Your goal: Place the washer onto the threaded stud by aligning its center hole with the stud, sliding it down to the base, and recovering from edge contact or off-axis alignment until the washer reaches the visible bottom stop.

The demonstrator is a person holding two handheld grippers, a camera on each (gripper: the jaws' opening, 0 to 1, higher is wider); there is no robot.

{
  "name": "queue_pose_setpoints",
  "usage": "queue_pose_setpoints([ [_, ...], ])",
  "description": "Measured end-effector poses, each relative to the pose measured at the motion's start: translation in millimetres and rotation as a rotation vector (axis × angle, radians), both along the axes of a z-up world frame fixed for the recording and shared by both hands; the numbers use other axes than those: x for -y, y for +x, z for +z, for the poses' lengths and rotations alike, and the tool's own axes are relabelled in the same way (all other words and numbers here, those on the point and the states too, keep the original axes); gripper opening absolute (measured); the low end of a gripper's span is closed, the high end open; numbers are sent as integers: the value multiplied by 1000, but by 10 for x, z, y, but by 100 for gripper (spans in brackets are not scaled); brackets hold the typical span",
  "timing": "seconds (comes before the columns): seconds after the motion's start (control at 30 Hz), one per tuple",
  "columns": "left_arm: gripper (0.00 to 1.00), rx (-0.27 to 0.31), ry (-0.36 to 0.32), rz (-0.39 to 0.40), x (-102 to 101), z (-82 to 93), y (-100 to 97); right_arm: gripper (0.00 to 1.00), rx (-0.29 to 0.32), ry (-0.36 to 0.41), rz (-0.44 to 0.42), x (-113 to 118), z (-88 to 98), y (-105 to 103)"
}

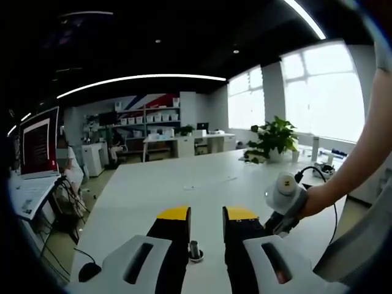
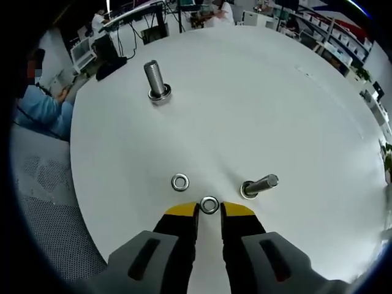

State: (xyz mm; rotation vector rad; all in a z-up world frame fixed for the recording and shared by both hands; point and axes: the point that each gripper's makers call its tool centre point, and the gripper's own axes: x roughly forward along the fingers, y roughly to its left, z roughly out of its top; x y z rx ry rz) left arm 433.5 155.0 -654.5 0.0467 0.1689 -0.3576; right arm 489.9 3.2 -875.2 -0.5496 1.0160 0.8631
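In the right gripper view our right gripper (image 2: 209,210) has its jaws set narrow, with a washer (image 2: 209,204) right at the yellow tips — can't really tell if it's pinched or just lying on the white table (image 2: 257,104). A second washer (image 2: 180,182) lies flat just left of it, and a short threaded stud (image 2: 260,185) stands just right of it. A taller stud (image 2: 155,80) stands well beyond the washers. In the left gripper view our left gripper (image 1: 206,215) is partly open — a stud (image 1: 195,250) sits low between its jaws, untouched.
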Motion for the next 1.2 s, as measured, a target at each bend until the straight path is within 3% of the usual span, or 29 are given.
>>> queue_pose_setpoints([
  [1.2, 18, -7, 14, -7, 9, -19, -4, 13, 65, -32, 66, 13, 29, -16],
])
